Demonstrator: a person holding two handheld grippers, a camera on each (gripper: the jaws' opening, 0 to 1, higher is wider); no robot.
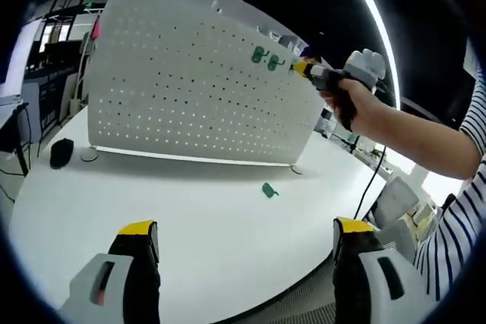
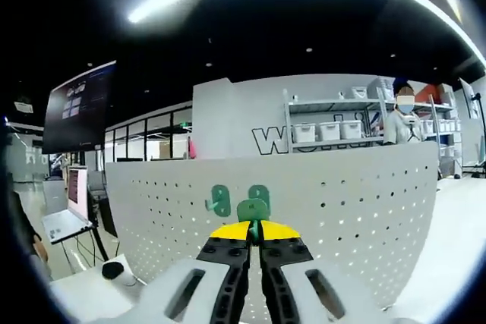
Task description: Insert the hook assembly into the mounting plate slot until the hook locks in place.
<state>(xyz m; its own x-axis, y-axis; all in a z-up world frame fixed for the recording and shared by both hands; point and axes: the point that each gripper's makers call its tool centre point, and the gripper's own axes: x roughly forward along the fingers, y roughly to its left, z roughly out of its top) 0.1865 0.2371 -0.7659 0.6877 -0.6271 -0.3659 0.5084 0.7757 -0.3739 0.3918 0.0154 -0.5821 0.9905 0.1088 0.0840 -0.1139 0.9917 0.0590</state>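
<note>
White round table (image 1: 228, 225) carries a tall white perforated mounting plate (image 1: 190, 89), standing upright on small feet, slightly curved in the fisheye, rows of small holes across it. Person's hand (image 1: 351, 104), arm bare below a striped sleeve (image 1: 456, 240), reaches in from the right of the left gripper view and holds the right hand-held gripper (image 1: 298, 67) raised at the plate's upper right area, tips against the plate face beside the green hooks (image 1: 266, 57) mounted there. In the right gripper view the right hand-held gripper (image 2: 254, 231) has yellow-tipped black jaws pressed together, pinching a green hook assembly (image 2: 253, 210) at the plate (image 2: 342, 202); the hook is flat, with two rounded lobes on top, sitting against the holes. Just left of it a second green hook (image 2: 220, 201) sits on the plate, apart from the jaws. Left hand-held gripper (image 1: 247, 237) is low over the table, jaws spread wide, nothing between them. A loose green hook (image 1: 269, 190) lies flat on the table in front of the plate, well apart from both grippers. Dark computer mouse (image 1: 61, 152) on the table at the plate's left end.
</note>
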